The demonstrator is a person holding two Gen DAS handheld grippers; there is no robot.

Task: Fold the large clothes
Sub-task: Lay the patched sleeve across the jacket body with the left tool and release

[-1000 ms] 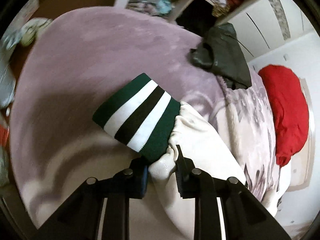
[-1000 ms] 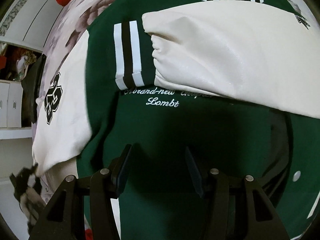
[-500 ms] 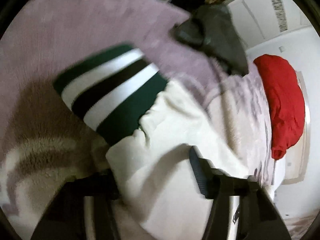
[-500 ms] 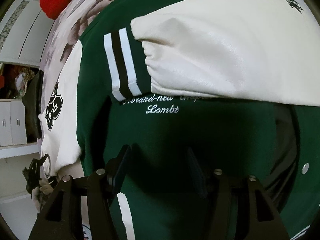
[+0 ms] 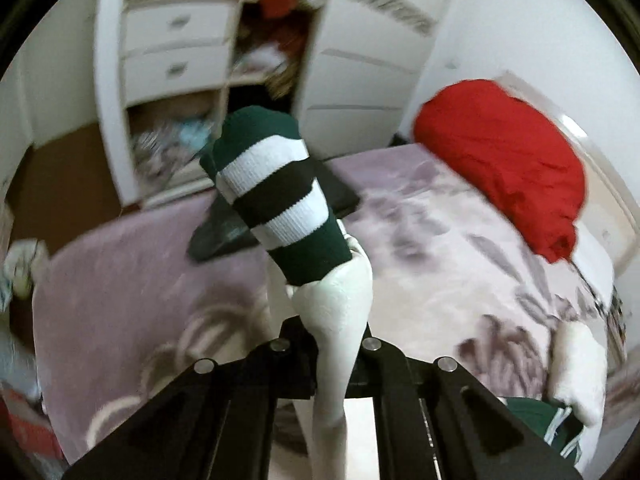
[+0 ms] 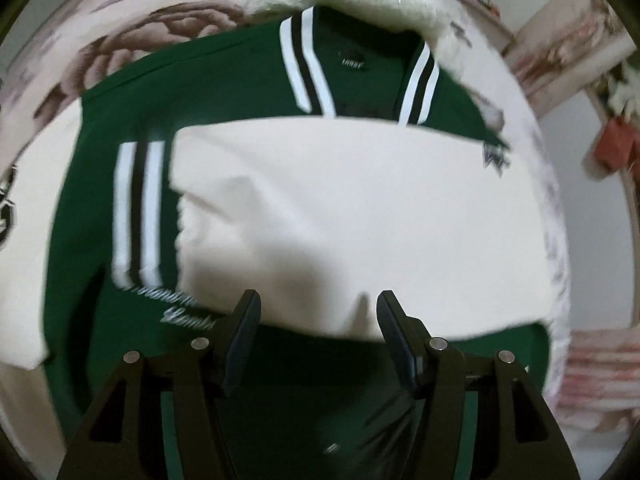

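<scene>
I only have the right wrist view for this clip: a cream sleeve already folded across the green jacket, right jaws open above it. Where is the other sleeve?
Observer: The left gripper is shut on the other cream sleeve, which is lifted off the bed.
Operator: Which part is gripped?
Observer: The cream part just below the striped cuff; the cuff stands up beyond the jaws.
Operator: Anything else on that side of the bed?
Observer: A dark garment lies on the blanket behind the cuff, and a red bundle sits by the wall.
Operator: What is beyond the bed?
Observer: An open white wardrobe with clothes inside.
</scene>
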